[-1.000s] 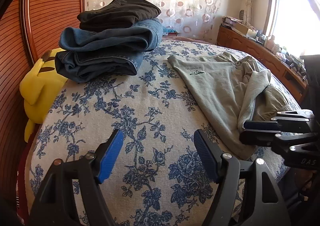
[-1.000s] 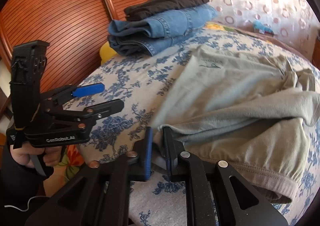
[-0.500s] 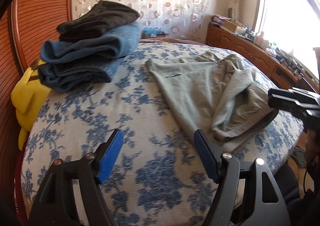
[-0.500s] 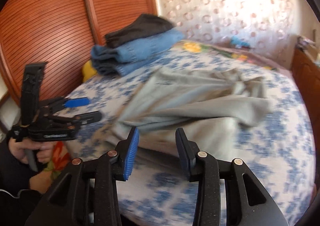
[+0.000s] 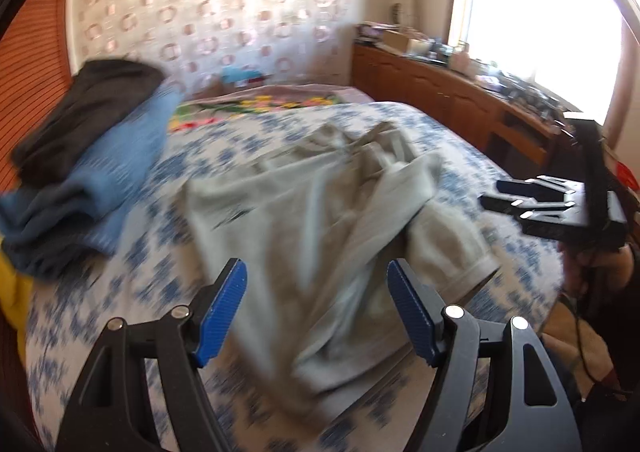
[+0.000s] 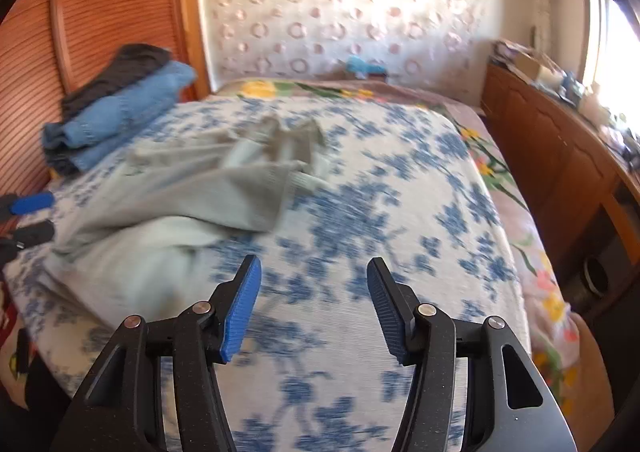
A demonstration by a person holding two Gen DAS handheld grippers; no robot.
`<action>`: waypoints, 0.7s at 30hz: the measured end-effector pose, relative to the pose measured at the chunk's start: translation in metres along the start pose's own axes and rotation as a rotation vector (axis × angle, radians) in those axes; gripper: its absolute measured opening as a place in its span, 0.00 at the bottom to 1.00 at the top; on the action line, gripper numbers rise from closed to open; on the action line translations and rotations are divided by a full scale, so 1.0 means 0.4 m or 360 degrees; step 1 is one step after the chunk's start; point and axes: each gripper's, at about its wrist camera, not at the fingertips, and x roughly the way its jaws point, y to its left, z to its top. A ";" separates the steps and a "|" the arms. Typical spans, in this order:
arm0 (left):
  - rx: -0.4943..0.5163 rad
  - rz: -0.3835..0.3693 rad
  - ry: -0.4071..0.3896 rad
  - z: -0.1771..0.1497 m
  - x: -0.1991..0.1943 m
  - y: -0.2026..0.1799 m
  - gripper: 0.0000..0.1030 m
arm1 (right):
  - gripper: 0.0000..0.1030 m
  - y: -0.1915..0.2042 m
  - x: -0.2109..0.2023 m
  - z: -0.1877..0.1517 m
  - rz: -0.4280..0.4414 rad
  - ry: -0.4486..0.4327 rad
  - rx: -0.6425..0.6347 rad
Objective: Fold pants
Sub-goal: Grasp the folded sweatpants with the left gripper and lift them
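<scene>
Grey-green pants (image 5: 320, 220) lie crumpled on the blue-flowered bedspread (image 5: 120, 292); they also show at the left of the right wrist view (image 6: 172, 188). My left gripper (image 5: 316, 300) is open and empty, held above the pants' near end. My right gripper (image 6: 314, 300) is open and empty above bare bedspread (image 6: 380, 212), to the right of the pants. The right gripper also shows at the right edge of the left wrist view (image 5: 520, 206). Both views are motion-blurred.
A stack of folded jeans and dark pants (image 5: 88, 156) sits at the bed's left by the wooden headboard (image 6: 100, 12). A yellow soft toy (image 5: 12, 292) lies below it. A wooden sideboard (image 6: 560, 156) with clutter runs along the right, under the window.
My right gripper has let go of the pants' edge, opened wide and swung right over bare bedspread. My left gripper has swung right, now over the pants.
</scene>
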 end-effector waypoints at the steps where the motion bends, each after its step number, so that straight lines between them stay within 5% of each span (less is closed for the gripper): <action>1: 0.0029 -0.0026 0.0006 0.018 0.011 -0.017 0.67 | 0.56 -0.008 0.006 -0.003 -0.0010 0.0011 -0.0005; 12: 0.0265 -0.0198 0.0161 0.132 0.142 -0.164 0.43 | 0.59 -0.029 0.024 -0.007 0.0060 0.0007 0.0054; 18: 0.0337 -0.0179 0.0316 0.143 0.219 -0.189 0.17 | 0.59 -0.026 0.022 -0.010 0.0085 -0.0008 0.0031; 21: 0.0289 -0.0187 0.0294 0.147 0.215 -0.176 0.05 | 0.59 -0.024 0.020 -0.011 0.0100 -0.0022 0.0022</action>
